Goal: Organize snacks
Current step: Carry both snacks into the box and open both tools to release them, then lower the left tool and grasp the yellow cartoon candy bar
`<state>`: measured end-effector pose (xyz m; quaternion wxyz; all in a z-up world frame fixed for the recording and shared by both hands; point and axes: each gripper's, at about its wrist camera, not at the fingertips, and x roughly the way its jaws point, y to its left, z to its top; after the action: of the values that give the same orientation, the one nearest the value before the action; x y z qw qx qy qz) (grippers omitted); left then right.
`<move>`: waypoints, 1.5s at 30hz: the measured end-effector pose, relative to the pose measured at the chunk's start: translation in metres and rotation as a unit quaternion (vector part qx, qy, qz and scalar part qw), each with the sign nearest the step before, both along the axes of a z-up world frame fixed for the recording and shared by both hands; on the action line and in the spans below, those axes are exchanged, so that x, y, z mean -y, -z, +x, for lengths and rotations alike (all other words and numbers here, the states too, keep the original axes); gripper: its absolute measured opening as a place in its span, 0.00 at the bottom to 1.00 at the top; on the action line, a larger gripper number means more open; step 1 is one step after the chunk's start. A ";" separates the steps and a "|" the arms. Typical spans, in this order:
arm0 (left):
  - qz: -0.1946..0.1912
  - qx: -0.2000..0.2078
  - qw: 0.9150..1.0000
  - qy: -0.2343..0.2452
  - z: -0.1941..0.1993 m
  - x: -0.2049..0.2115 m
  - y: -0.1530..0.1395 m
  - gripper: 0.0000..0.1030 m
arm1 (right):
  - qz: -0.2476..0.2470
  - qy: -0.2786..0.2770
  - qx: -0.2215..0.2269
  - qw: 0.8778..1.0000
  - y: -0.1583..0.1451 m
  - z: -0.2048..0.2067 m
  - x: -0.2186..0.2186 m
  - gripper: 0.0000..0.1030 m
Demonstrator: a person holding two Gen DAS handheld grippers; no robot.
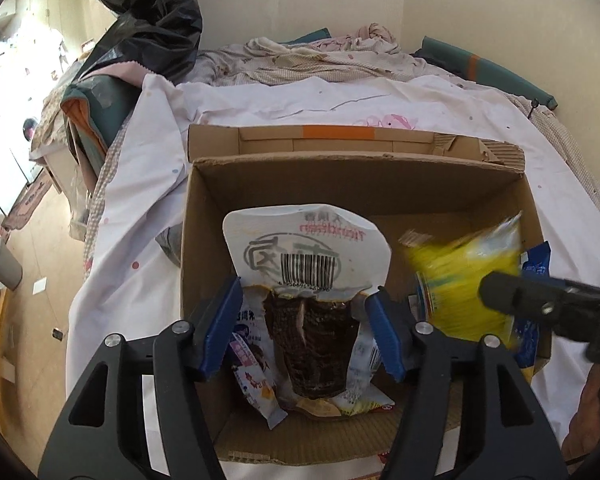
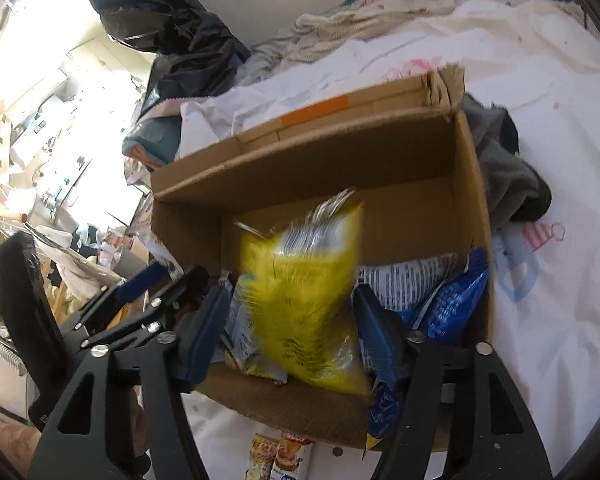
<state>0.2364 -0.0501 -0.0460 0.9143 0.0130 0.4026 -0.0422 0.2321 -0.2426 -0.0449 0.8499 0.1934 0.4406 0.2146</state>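
Both grippers hang over the cardboard box (image 1: 352, 176) on the bed. The left gripper (image 1: 304, 332) stands open around a barcode-labelled snack pouch (image 1: 306, 264) inside it. The right gripper (image 2: 296, 332) is open too — its blurred yellow bag (image 2: 300, 292) sits loose between the fingers; only the right view shows small packets (image 2: 280, 456) outside the box's near wall.

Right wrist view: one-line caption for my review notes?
Open right claw over a cardboard box, blurred yellow snack bag between its fingers, blue packets beside it.

far half of the cardboard box (image 1: 356, 184) lies free; snack packets (image 1: 312, 280) crowd its near half.
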 end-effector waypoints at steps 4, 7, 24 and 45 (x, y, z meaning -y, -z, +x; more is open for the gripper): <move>-0.007 -0.002 1.000 -0.007 -0.003 -0.004 0.000 0.77 | 0.014 0.014 0.015 1.000 -0.006 -0.002 0.007 0.89; -0.013 0.007 1.000 -0.013 -0.006 -0.008 -0.006 0.89 | 0.016 0.020 0.011 1.000 -0.005 0.001 0.009 0.90; -0.028 0.014 0.999 -0.016 -0.026 -0.018 -0.025 0.89 | 0.005 0.039 0.026 0.999 -0.018 -0.014 0.024 0.90; -0.034 -0.030 0.999 -0.027 -0.088 -0.033 -0.015 0.89 | -0.047 0.052 0.014 0.997 -0.018 -0.071 0.029 0.90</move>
<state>0.1489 -0.0172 -0.0313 0.9027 -0.0299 0.4281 -0.0313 0.1613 -0.2717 -0.0270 0.8741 0.1730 0.4278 0.1517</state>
